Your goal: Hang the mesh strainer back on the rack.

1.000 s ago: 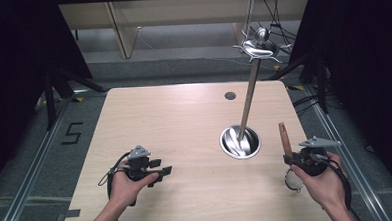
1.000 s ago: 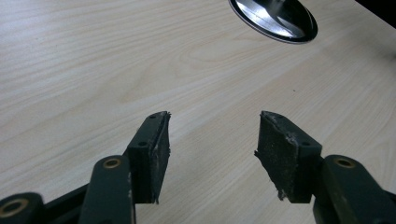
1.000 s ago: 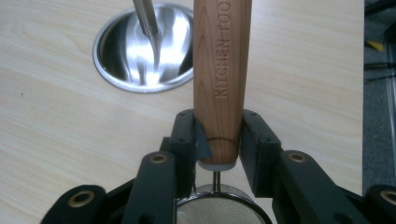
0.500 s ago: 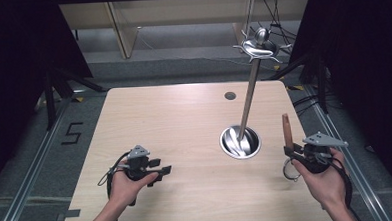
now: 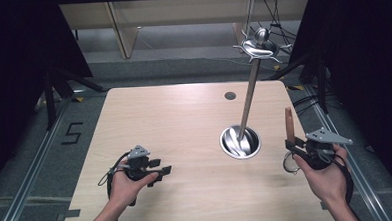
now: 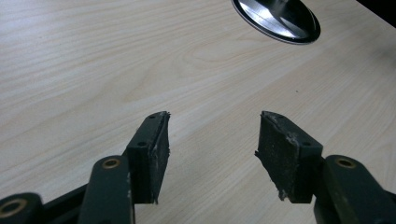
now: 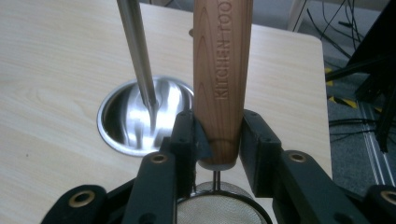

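Gripping a wooden handle between its two black jaws, the right tool sits at the right edge of the tabletop, held up in the person's right hand. The handle stands nearly upright, its free end pointing up, and the words stamped along it read "KITCHEN TOO…" in the right gripper view. Below the jaws a thin metal stem leaves the handle and runs into a round fine-mesh sieve, so the strainer hangs head-down under the tool. In the high view its ring shows just left of the hand, close above the wood.

Just to the left of it stands a metal rack: a round shiny base on the tabletop, a slim pole rising from its middle, and a crown of hooks at the top. The strainer and the pole are near each other but apart.

The left tool rests low over the near left part of the tabletop in the left hand, its jaws spread with nothing but bare wood between them.
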The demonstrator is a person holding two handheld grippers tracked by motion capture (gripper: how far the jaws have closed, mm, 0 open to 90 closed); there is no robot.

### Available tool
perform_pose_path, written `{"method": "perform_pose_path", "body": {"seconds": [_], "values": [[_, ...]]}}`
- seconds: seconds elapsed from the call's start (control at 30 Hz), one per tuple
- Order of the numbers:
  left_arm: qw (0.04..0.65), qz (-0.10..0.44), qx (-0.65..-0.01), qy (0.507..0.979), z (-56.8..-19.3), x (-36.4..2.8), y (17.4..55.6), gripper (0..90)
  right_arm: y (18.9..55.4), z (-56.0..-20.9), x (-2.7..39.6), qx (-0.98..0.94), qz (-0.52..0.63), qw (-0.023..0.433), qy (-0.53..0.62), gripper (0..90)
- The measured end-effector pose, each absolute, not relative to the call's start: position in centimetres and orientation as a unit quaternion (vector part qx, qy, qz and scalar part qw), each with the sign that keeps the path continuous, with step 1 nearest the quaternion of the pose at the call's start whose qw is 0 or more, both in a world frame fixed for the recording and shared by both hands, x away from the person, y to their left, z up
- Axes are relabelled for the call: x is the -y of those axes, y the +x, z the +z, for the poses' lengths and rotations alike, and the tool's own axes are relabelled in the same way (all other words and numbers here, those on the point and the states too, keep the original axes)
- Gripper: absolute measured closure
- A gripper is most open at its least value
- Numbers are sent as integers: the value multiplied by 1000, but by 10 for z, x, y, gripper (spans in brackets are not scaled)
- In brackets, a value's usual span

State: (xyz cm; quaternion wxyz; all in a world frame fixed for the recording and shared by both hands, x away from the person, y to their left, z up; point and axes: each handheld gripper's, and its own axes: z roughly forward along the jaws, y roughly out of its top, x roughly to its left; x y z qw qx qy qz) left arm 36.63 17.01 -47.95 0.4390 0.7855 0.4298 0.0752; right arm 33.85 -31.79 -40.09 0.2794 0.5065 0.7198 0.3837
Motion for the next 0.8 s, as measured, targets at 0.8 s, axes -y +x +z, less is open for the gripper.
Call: {"method": "perform_pose_path", "body": {"seconds": [0.8], "values": [[445, 74, -439, 777, -481, -168, 366, 424, 344, -365, 307, -691, 433, 313, 486, 692]]}}
